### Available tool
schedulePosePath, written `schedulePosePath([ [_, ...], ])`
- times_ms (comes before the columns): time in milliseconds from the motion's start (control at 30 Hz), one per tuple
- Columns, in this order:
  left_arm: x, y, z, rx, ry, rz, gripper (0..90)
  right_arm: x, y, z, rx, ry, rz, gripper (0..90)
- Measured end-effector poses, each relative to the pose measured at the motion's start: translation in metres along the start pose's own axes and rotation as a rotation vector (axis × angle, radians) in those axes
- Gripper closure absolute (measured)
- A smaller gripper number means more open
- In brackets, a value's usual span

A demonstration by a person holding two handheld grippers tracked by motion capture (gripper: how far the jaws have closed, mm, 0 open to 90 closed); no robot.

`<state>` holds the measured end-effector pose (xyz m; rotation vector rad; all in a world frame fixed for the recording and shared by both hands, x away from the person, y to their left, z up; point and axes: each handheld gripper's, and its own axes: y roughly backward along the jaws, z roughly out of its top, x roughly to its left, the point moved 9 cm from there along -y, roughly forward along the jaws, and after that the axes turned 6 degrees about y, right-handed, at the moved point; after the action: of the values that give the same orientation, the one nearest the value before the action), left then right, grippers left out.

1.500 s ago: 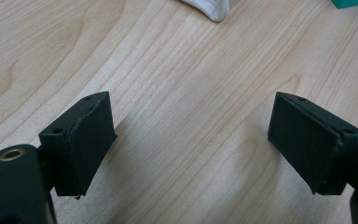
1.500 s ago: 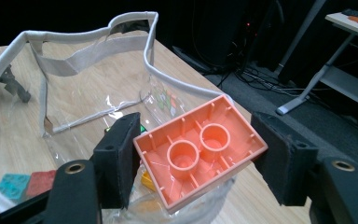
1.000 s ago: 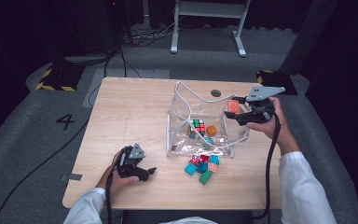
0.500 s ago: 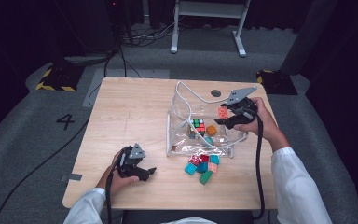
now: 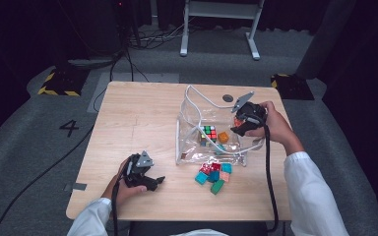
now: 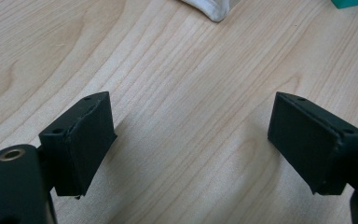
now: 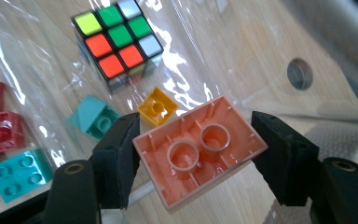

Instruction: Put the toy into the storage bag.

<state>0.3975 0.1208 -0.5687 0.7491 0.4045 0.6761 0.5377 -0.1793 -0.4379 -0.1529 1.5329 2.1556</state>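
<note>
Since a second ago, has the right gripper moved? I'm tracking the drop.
Yes. The right gripper, shut on the salmon brick, moved left from the table's right edge to above the clear bag.

Salmon brick, underside up, clamped

— Where is your high view looking from?
— It's sitting above your side of the table, facing forward and down, far enough back to be taking in the whole top and the floor beyond.

— And your left gripper view?
— It's skimming low along its jaws, very close to bare wood.

— The right one?
— It's looking down into the clear bag, close up. It's sharing the puzzle cube and the table's hole with the high view.
</note>
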Motion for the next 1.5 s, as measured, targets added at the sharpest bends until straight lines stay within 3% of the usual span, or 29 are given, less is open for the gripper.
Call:
schedulePosePath([
  [100, 0.0, 0.0, 0.0, 0.0, 0.0, 0.0, 14.6, 0.0, 0.0, -0.004, 0.008, 0.006, -0.004, 35.5],
  [200, 0.0, 0.0, 0.0, -0.001, 0.003, -0.001, 14.6, 0.0, 0.002, -0.012, 0.068, 0.051, -0.032, 35.3],
  [333, 0.0, 0.0, 0.0, 0.001, 0.0, -0.001, 14.6, 0.002, 0.004, -0.023, 0.132, 0.081, -0.035, 35.2],
  [467, 0.0, 0.0, 0.0, 0.0, 0.0, -0.001, 14.6, 0.002, 0.007, -0.024, 0.107, 0.072, -0.041, 35.1],
  [600, 0.0, 0.0, 0.0, -0.001, 0.003, -0.002, 14.5, 0.002, 0.012, -0.02, 0.021, 0.056, -0.035, 34.6],
  [833, 0.0, 0.0, 0.0, -0.002, 0.005, -0.002, 14.5, 0.001, 0.023, -0.018, -0.114, -0.027, -0.019, 31.9],
  [867, 0.0, 0.0, 0.0, -0.003, 0.005, -0.002, 14.5, 0.002, 0.026, -0.017, -0.138, -0.057, -0.016, 31.2],
  [1033, 0.0, 0.0, 0.0, -0.002, 0.005, -0.002, 14.5, 0.005, 0.042, -0.013, -0.287, -0.137, -0.01, 28.5],
  [1167, 0.0, 0.0, 0.0, -0.001, 0.003, -0.003, 14.5, 0.008, 0.057, -0.015, -0.387, -0.164, -0.022, 28.9],
  [1233, 0.0, 0.0, 0.0, -0.002, 0.005, -0.002, 14.6, 0.011, 0.066, -0.016, -0.457, -0.217, -0.015, 29.0],
  [1500, 0.0, 0.0, 0.0, -0.002, 0.005, -0.003, 14.5, 0.024, 0.091, -0.039, -0.553, -0.241, -0.058, 29.1],
])
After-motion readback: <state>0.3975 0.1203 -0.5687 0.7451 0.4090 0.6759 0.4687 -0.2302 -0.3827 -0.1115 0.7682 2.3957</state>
